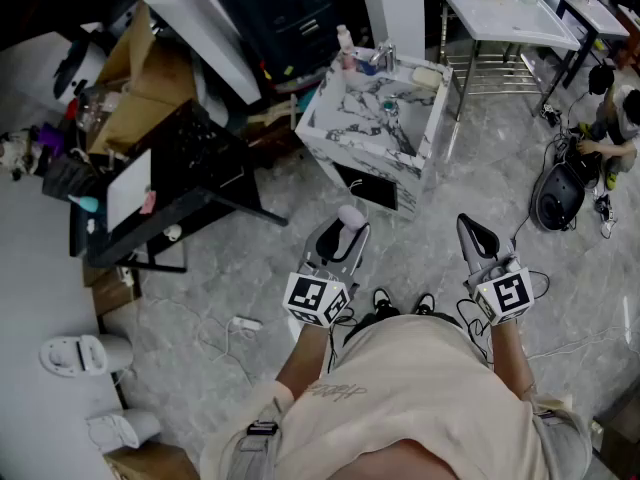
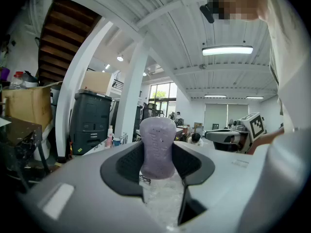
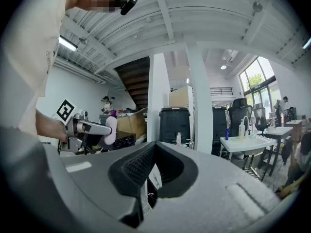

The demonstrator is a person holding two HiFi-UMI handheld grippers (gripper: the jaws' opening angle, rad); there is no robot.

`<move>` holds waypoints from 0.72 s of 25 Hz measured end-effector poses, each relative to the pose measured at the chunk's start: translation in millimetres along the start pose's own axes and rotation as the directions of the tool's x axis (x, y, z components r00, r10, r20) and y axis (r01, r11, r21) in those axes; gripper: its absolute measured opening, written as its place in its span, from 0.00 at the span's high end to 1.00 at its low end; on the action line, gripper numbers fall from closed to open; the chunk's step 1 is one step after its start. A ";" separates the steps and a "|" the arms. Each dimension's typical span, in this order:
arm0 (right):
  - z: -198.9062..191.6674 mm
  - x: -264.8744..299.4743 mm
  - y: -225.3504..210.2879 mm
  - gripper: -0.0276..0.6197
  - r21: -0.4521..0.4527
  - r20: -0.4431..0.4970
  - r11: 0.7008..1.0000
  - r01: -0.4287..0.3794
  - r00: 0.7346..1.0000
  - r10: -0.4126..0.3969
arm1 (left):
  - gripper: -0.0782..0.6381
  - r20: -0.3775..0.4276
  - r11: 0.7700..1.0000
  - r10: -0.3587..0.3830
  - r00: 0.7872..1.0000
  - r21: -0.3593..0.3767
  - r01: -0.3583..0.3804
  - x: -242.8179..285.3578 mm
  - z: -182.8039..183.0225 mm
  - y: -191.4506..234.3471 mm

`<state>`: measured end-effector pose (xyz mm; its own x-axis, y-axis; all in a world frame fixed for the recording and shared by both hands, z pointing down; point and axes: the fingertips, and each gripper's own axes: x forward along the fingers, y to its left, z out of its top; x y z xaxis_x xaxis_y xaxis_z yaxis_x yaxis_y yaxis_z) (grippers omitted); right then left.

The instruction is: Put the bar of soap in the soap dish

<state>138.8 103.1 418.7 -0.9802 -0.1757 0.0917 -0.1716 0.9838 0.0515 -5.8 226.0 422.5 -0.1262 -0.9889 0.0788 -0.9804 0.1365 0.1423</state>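
Bar of soap (image 2: 157, 147): a lilac cake standing upright between the pads of my left claw (image 1: 342, 236), which is closed on its two sides. The jaws stand wide only because the bar is broad. I hold this claw level in front of my body, I judge, so that the bar does not slip while carried.

Right claw (image 3: 154, 171): jaws together with nothing between them, held level beside the left one and apart from it. It looks spare for this step.

Below both claws: grey stone floor (image 1: 250, 268).

Ahead, well apart from the soap: marbled sink unit (image 1: 330, 133), with a tap (image 1: 383, 56) and a bottle (image 1: 345, 40) at its far rim. A pale block (image 1: 428, 76) lies on its far corner; whether that is the soap dish I cannot tell. The soap is not yet near it, so the carry remains.
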 end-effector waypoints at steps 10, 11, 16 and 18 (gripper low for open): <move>3.7 20.8 5.3 0.96 0.003 -0.016 0.999 0.045 0.999 -0.045 | 0.61 -0.003 0.999 -0.022 1.000 -0.043 0.021 0.1 -4.5 21.9; 4.0 24.0 7.1 0.96 0.000 -0.018 0.999 0.046 0.999 -0.046 | 0.61 -0.004 0.999 -0.027 1.000 -0.043 0.026 1.2 -4.8 25.9; -5.6 33.3 15.7 0.96 0.025 -0.038 0.996 0.081 0.996 -0.080 | 0.61 -0.022 0.997 -0.057 0.998 -0.052 0.055 2.4 -12.9 43.9; -12.0 36.8 22.4 0.96 0.034 -0.052 0.995 0.090 0.995 -0.088 | 0.61 -0.031 0.996 -0.064 0.997 -0.063 0.062 0.6 -19.6 51.7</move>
<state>100.0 118.3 435.2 -0.9548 -0.2632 0.1382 -0.2622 0.9647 0.0258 -53.6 233.6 449.2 -0.0587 -0.9932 0.1001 -0.9748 0.0787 0.2085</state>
